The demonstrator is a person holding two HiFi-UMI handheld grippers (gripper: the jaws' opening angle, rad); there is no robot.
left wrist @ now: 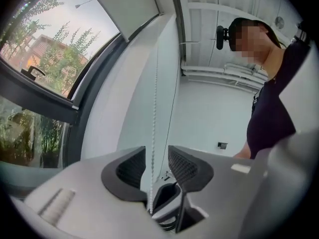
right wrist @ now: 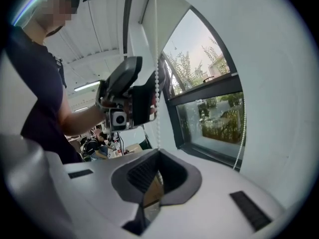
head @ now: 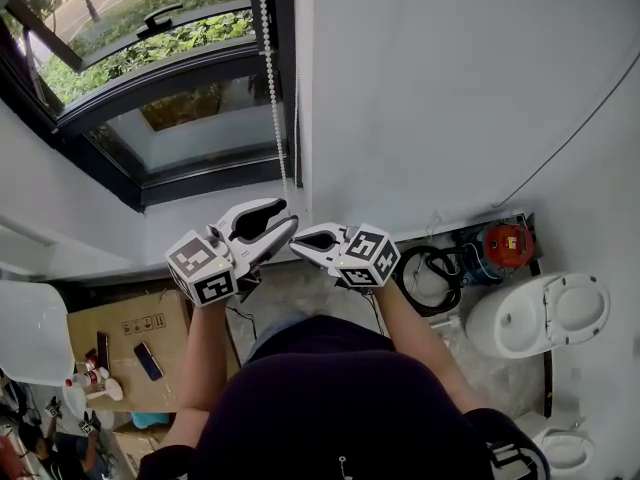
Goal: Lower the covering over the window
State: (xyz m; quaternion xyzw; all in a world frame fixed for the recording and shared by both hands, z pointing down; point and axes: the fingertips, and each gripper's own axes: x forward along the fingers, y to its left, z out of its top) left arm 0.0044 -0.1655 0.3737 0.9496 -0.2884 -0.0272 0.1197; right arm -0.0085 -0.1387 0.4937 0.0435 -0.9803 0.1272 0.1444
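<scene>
Pointing level, the left hand-held gripper (head: 290, 214) gapes around the bead chain (head: 270, 68) that the right hand-held gripper (head: 296, 240) pinches.

A window (head: 190, 133) with a dark frame fills the upper left of the head view, and its upper sash carries a black handle (head: 160, 18). Daylight comes in from green shrubs (head: 150, 43) and trees outside. Beside the window a plain white wall (head: 450, 88) spreads to the right, crossed by a thin dark cable (head: 575, 133). Below, on the speckled floor (head: 300, 293), a white toilet (head: 540, 313) stands near a coil of black hose (head: 432, 278) and a round red thing (head: 508, 243). A cardboard box (head: 120, 338) sits at lower left with a dark phone (head: 148, 360) on it. In the right gripper view a strip light (right wrist: 87, 86) glows on the ceiling.
</scene>
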